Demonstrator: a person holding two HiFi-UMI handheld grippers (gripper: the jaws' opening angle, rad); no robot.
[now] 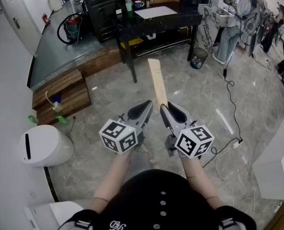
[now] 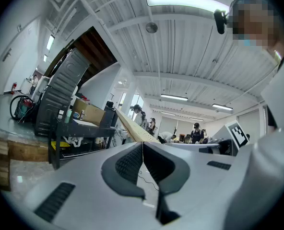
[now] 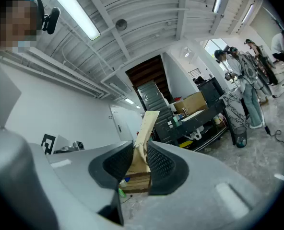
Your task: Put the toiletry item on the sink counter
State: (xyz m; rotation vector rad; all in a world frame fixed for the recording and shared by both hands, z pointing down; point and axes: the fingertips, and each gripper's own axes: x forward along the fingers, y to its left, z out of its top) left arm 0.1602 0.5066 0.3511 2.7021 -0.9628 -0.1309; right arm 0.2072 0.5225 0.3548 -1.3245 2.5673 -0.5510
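Observation:
A long, flat tan box (image 1: 157, 83) sticks out ahead of my right gripper (image 1: 164, 107), which is shut on its near end. In the right gripper view the tan box (image 3: 146, 126) stands upright between the dark ribbed pads (image 3: 160, 163), which press on both its sides. My left gripper (image 1: 148, 105) hovers just left of it, held over the marble floor in front of the person. In the left gripper view its jaws (image 2: 142, 146) meet with nothing between them, and the tan box (image 2: 132, 127) slants past behind them.
A black table (image 1: 180, 19) with a cup and paper stands ahead, a small waste basket (image 1: 198, 57) beside it. Wooden steps (image 1: 60, 94) and a white bin (image 1: 43, 145) lie at the left. People (image 1: 238, 18) stand at the far right. Cables (image 1: 230, 143) trail across the floor.

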